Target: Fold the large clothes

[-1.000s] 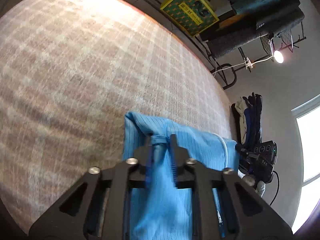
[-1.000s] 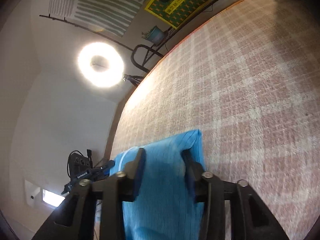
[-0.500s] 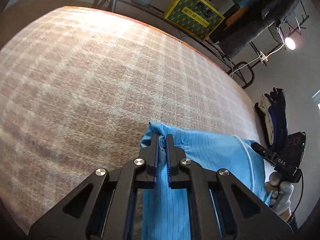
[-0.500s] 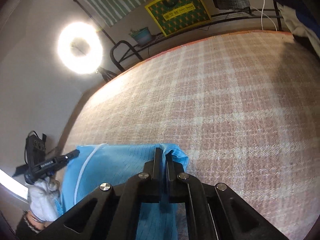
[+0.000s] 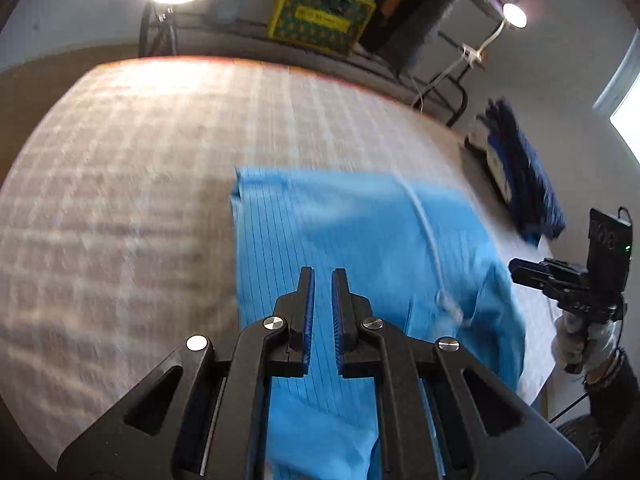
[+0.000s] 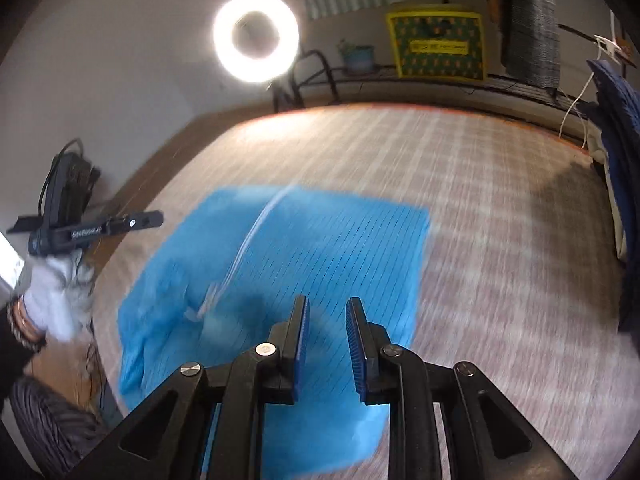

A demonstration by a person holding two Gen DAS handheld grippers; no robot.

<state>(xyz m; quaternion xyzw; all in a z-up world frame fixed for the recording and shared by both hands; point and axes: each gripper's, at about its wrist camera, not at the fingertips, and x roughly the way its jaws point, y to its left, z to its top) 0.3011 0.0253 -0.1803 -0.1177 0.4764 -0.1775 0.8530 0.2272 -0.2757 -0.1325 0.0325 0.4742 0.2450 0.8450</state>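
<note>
A bright blue pinstriped garment (image 5: pixel 360 232) (image 6: pixel 320 256) with a white zip line (image 5: pixel 428 232) lies folded flat on the plaid-covered table (image 5: pixel 120 200). My left gripper (image 5: pixel 323 272) hovers above its near part, jaws almost closed with a thin slit and no cloth pinched. My right gripper (image 6: pixel 327 302) hangs over the garment's near right part. Its jaws are opening and nothing sits between them. Each gripper also shows in the other's view, held in a white-gloved hand: the right gripper (image 5: pixel 560 280) and the left gripper (image 6: pixel 100 226).
A pile of dark blue clothes (image 5: pixel 520 184) (image 6: pixel 616 120) sits at the table's right edge. Behind the table stand a ring light (image 6: pixel 256 38), a metal rack and a yellow-green box (image 5: pixel 320 16). Bare plaid cloth (image 6: pixel 500 240) stretches beyond the garment.
Both grippers let go of the garment's far corners, then drew back and up. The garment now lies flat. The right jaws went from shut to parted.
</note>
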